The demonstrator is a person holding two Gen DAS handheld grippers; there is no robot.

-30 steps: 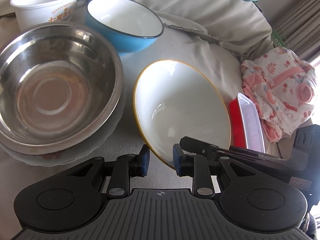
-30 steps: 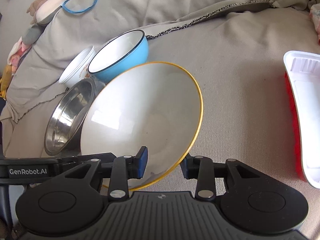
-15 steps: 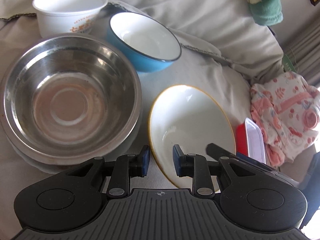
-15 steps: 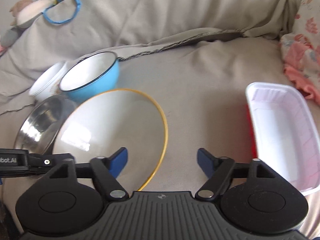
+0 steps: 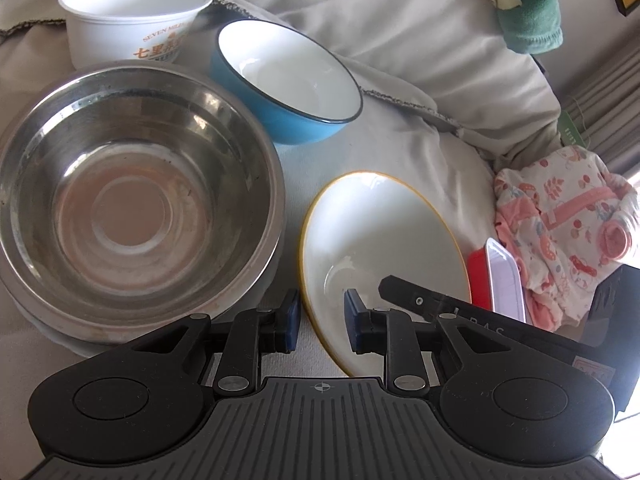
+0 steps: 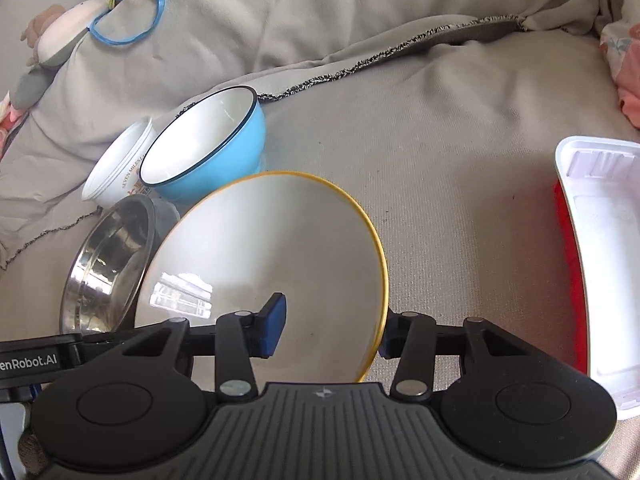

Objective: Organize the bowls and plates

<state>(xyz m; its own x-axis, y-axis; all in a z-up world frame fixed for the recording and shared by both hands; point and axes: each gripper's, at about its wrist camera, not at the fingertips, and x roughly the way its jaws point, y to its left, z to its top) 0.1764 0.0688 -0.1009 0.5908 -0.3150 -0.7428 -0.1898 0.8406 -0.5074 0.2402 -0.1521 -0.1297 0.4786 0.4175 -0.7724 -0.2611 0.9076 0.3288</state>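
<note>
A white bowl with a yellow rim (image 5: 380, 240) sits tilted on the grey sofa cover, its opening toward the right wrist camera (image 6: 272, 248). My left gripper (image 5: 320, 320) straddles its near rim and its jaws are closing. A strip of cover shows between the left pad and the rim. My right gripper (image 6: 330, 328) straddles the opposite rim, one pad (image 6: 276, 320) inside the bowl and the other finger outside. Its jaws are closing too, with a clear gap inside. Beside it lie a steel bowl (image 5: 132, 200), a blue bowl (image 5: 288, 68) and a white paper bowl (image 5: 132, 12).
The steel bowl rests on a pale plate (image 5: 40, 320). A red and white tray (image 6: 600, 280) lies to the right. Patterned baby clothes (image 5: 560, 232) and a green towel (image 5: 524, 0) sit at the sofa's far right. A plush toy (image 6: 60, 40) lies on the back cushion.
My right gripper let go of the bowl's rim, spread wide, then narrowed around the rim again. The bowl sits lower and smaller in the left wrist view. The left jaws narrowed slightly.
</note>
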